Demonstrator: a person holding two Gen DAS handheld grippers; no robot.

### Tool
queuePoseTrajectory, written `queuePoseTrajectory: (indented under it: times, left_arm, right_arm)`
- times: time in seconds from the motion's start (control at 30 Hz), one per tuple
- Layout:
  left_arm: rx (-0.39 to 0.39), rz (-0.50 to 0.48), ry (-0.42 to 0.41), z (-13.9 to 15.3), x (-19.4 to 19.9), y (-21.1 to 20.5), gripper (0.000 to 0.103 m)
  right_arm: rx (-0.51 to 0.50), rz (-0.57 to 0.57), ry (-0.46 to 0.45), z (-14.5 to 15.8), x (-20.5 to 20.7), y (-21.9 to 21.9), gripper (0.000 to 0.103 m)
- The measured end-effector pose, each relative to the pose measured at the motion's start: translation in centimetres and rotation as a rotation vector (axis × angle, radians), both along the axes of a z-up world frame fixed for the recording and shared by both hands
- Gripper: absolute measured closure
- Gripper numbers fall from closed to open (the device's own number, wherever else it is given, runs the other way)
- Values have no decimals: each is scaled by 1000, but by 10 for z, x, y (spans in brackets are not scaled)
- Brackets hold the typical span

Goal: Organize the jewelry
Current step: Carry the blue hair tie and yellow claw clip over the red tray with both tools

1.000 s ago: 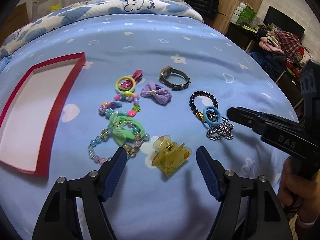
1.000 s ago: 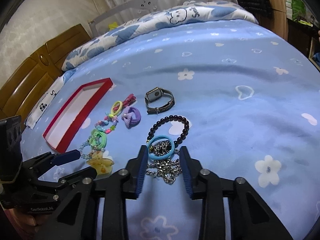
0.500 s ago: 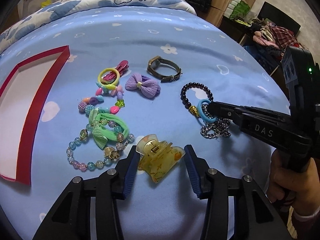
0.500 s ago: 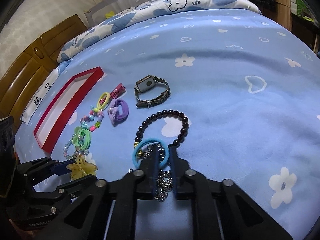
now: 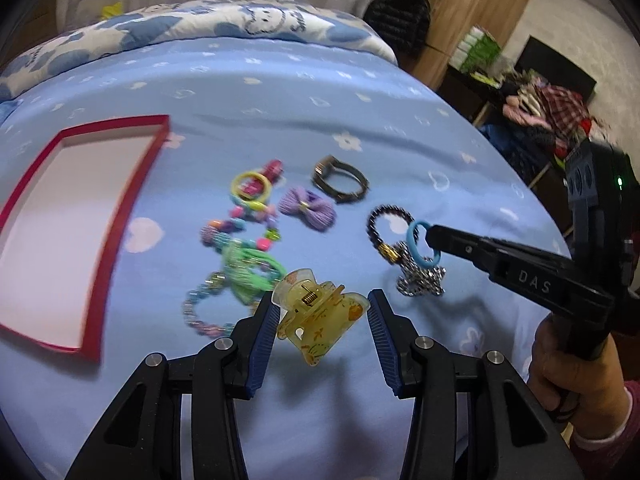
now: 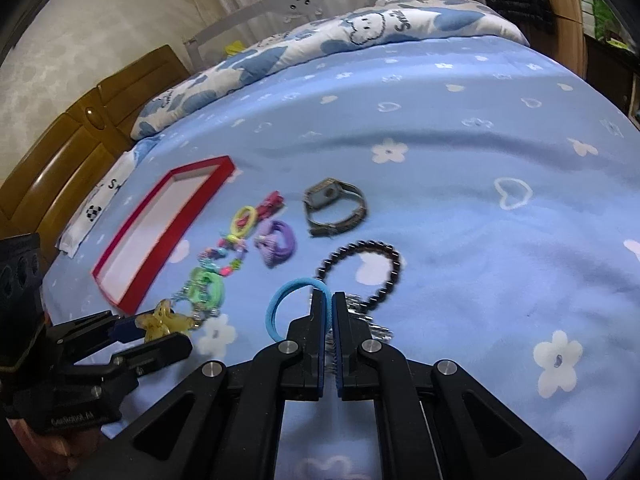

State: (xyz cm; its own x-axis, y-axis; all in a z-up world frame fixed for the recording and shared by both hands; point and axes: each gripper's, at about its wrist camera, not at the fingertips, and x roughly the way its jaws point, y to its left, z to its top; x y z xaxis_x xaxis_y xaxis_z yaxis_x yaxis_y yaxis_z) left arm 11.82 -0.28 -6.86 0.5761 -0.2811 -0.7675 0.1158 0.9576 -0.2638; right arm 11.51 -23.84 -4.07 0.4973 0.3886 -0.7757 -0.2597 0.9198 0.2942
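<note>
A: Status on both grippers?

B: My left gripper (image 5: 323,322) is pinching the yellow claw clip (image 5: 318,320). Blue pads touch it on both sides and it hangs between the fingertips, clear of the bedsheet (image 5: 400,140), with its shadow on the cloth below.

A: Right one?

B: My right gripper (image 6: 329,300) is pressed together on the blue hair tie (image 6: 280,304). The loop sticks out to the left of the fingertips, with one side of it caught between the pads. From the left wrist camera the tie (image 5: 416,240) sits at the tip of the right gripper (image 5: 434,236), above the silver chain (image 5: 420,280).

A: Chain lifted too?

B: Can't tell. It shows just behind my right fingertips, partly hidden by them.

A: What's still on the bed?

B: Ahead of the right gripper: black bead bracelet (image 6: 360,268) just beyond the tips, watch (image 6: 334,212) further out. Ahead-left: purple bow (image 6: 276,246), yellow hair tie (image 6: 245,218) over a pink clip (image 6: 272,202), a colourful bead string (image 6: 224,256), green bow (image 6: 206,286) on a pale bead bracelet (image 5: 200,308).

A: Tray?

B: Red-rimmed tray (image 5: 120,216), white inside, far left of my left gripper, well apart from the clip. Left of everything in the right camera (image 6: 136,248) too.
</note>
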Motion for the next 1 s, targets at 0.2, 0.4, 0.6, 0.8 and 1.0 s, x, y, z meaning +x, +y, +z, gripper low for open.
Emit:
queuePoseTrajectory:
  times: [0.2,0.4,0.6,0.8,1.0]
  left_arm:
    - [-14,77,-31,17,-15,34,59]
    - [-16,186,-54,29,-32,75,59]
    - [-1,272,-62,35,-43,106,59]
    - [21,344,-46,38,-46,134,59]
    - [57,406,-21,36,-45,148,58]
  right_arm:
    - [24,64,-16,12,3,31,100]
    - [40,124,-22,17,10,64,100]
    - [52,207,-23,20,17,110,100]
    - [74,287,-18,23,21,155,100]
    - [84,358,-3,20,27,199,100]
